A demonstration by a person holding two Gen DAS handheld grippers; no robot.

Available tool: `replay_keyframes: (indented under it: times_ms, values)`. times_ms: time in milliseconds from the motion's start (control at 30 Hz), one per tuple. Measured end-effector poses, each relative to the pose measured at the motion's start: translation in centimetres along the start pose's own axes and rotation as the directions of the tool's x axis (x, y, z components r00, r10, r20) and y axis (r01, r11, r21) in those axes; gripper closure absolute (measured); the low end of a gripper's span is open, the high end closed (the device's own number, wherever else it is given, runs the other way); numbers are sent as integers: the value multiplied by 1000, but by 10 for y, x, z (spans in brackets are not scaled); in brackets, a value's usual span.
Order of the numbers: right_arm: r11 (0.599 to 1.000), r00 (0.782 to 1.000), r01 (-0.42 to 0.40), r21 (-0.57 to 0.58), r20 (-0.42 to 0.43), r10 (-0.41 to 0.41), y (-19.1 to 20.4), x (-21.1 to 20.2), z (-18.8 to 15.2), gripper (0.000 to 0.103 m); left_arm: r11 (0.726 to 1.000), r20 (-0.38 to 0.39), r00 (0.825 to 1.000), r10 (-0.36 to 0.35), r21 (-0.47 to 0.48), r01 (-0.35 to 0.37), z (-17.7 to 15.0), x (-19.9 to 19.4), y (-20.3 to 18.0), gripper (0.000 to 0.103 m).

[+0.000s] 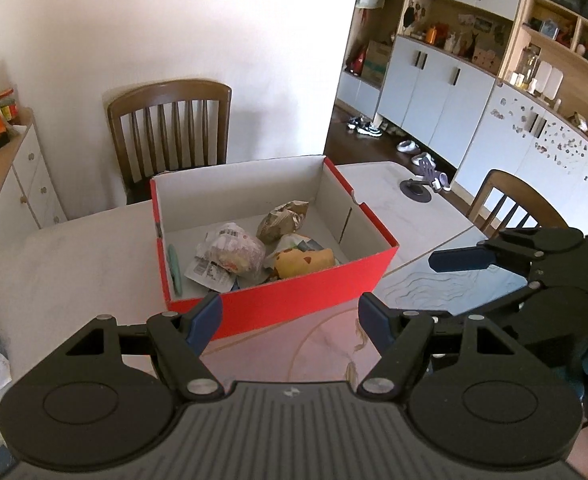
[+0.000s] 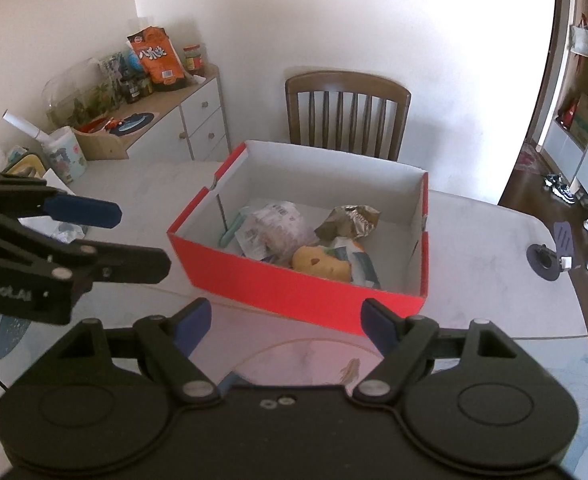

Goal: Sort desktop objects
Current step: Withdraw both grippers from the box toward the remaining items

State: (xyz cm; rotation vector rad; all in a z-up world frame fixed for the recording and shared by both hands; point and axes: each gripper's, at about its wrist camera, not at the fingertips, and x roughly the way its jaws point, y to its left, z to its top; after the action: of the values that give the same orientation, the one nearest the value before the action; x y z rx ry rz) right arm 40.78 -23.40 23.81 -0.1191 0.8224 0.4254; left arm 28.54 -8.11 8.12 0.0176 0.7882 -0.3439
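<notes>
Red box (image 1: pixel 294 296), frame centre, collecting crumpled wrappers (image 1: pixel 233 256) as sorted rubbish; my left gripper (image 1: pixel 289 316) and right gripper (image 2: pixel 283 320) both spread, empty, poised before it.

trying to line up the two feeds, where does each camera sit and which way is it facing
Left wrist: on the left gripper, facing down and forward at the red box; own open fingers below, right gripper at the right edge.
Right wrist: on the right gripper, same box; left gripper at left.
Shared: box, crumpled wrappers, table, far chair.
</notes>
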Motion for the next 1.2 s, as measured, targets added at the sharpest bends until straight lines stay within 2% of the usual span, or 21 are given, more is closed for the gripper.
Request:
replay_keyframes:
  times_ms: [200,333,467,700,800,867,1200]
  values:
    - [1000,1000,-9,-2,0,9,9,-3,-10,19,1000,25,1000,8,18,-8,-20,-14,0,29]
    - [1000,1000,-14,-22,3,14,14,-4,-19,18,1000,31,999,-11,17,10,-37,-20,-1,29]
    - [1000,1000,-14,-20,-10,14,17,-1,-28,18,1000,29,999,-16,18,15,-54,-22,-3,20]
    - [1000,999,-15,-2,-32,15,19,6,-43,18,999,5,999,-31,31,31,-80,-16,-7,18]
    - [1000,999,-20,-1,-41,20,22,9,-48,18,999,0,999,-34,40,34,-91,-13,-9,12]
    - [1000,999,-22,-5,-45,22,25,11,-50,18,998,4,1000,-31,49,31,-98,-12,-10,2]
    - [999,997,-38,-6,-68,37,33,21,-60,18,998,-26,999,-29,49,30,-137,0,-11,0]
